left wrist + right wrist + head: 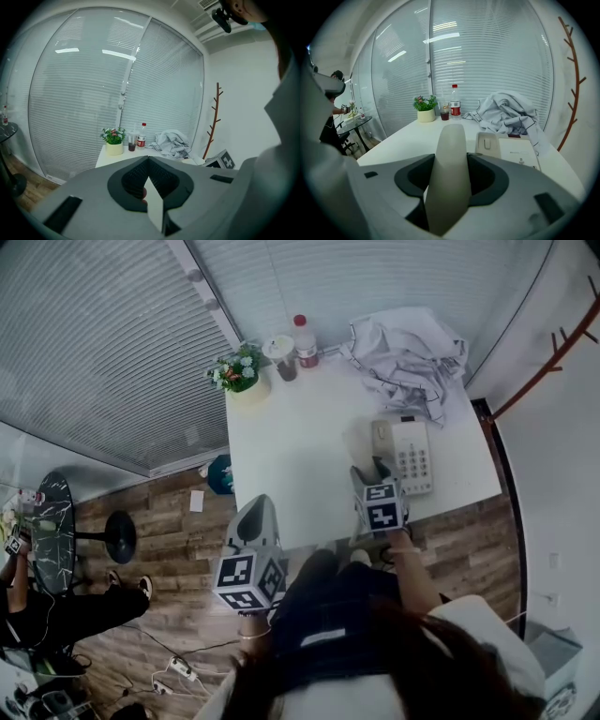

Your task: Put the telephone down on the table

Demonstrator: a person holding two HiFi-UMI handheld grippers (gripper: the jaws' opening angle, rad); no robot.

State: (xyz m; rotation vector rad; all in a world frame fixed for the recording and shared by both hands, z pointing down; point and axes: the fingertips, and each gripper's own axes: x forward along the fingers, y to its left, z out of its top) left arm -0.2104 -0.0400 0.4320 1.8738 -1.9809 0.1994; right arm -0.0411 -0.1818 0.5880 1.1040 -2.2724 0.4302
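The beige telephone base (pixel 405 454) lies near the right front of the white table (pixel 291 442), and its handset cradle (pixel 487 143) stands empty. My right gripper (pixel 371 474) hovers just left of the base, above the table's front edge. It is shut on the beige handset (pixel 450 178), which runs lengthwise between the jaws and points out over the table. My left gripper (pixel 255 519) hangs off the table's front left corner, over the wooden floor. In the left gripper view the left gripper (pixel 149 163) has its jaws closed together with nothing in them.
At the table's back stand a potted plant (pixel 239 371), a cup of dark drink (pixel 282 354) and a red-capped bottle (pixel 304 339). A crumpled shirt (pixel 408 357) fills the back right. A branch-like coat stand (pixel 548 357) rises at the right; a black round table (pixel 52 526) and a seated person (pixel 47 615) are at the left.
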